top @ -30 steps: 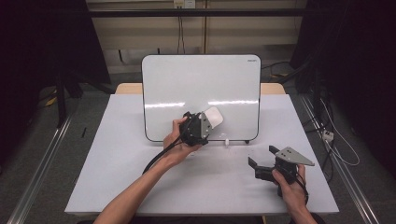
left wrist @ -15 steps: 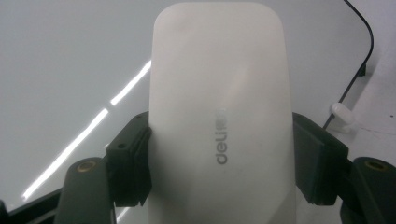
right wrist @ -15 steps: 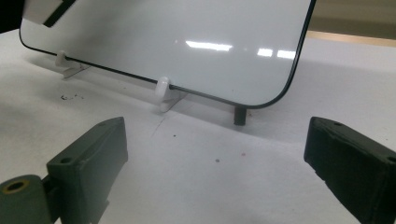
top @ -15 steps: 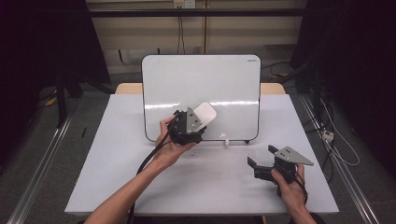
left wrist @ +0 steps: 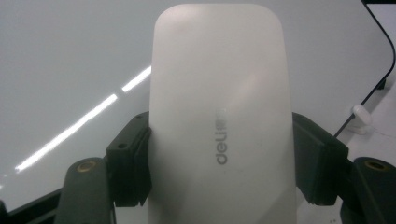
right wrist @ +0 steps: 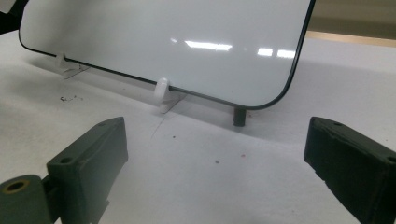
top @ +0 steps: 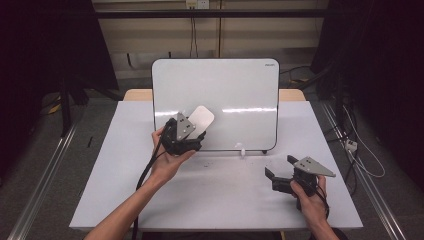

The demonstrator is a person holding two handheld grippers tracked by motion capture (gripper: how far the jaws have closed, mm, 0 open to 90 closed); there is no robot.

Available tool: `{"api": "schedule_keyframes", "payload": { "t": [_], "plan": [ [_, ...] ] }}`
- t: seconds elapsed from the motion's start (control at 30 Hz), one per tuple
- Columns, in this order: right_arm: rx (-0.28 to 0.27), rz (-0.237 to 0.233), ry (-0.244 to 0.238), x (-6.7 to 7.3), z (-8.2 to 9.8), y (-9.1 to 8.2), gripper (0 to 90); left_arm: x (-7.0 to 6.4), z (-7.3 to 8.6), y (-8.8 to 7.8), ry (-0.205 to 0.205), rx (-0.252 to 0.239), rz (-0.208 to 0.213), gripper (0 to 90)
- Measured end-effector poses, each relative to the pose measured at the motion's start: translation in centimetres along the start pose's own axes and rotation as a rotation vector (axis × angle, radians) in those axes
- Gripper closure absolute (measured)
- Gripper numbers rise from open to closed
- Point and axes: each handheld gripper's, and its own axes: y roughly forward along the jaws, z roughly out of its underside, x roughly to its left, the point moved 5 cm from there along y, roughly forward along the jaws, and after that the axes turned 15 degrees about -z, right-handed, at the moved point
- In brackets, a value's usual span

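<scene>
against the whiteboard [top: 235,95], left gripper [top: 192,131] clamps the eraser [top: 201,120].

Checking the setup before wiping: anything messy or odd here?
Only small dark specks scattered on the white table before the upright whiteboard. The white plastic eraser sits straight in the left tongs.

Left claw [top: 192,131] raised, jaws clamped, right claw [top: 274,176] low, jaws wide apart

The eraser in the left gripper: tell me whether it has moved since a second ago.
Yes. The eraser has slid left across the whiteboard, away from its right edge.
</scene>
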Motion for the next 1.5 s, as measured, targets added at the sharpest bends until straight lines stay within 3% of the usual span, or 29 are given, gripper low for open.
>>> {"api": "schedule_keyframes", "payload": {
  "t": [0.43, 0.7, 0.9, 1.13, 1.23, 1.3, 1.5],
  "plan": [
    [0.009, 0.004, 0.004, -0.1, 0.2, 0.1, 6.4, 3.3, 1.8, -1.7, -0.080, 0.025, -0.044, 31.1],
    [0.006, -0.006, 0.005, -0.1, 0.2, -0.1, 6.4, 4.3, 2.4, -3.0, -0.078, 0.021, -0.080, 31.1],
    [0.005, -0.004, 0.011, -0.2, 0.3, -0.2, 6.4, 5.4, 4.3, -2.8, -0.084, 0.053, -0.102, 31.1],
    [0.006, -0.005, 0.001, -0.2, 0.2, -0.1, 6.5, 5.7, 5.7, -1.9, -0.062, 0.073, -0.134, 31.1],
    [0.006, -0.001, 0.005, -0.2, 0.2, 0.0, 6.5, 5.6, 5.8, -1.5, -0.026, 0.073, -0.158, 31.2],
    [0.009, 0.000, 0.001, -0.2, 0.2, 0.1, 6.7, 5.5, 5.6, -1.1, -0.028, 0.063, -0.155, 31.1],
    [0.008, 0.006, 0.008, -0.2, 0.2, 0.0, 6.7, 4.5, 5.7, 0.1, 0.038, 0.055, -0.150, 31.1]
  ]
}}
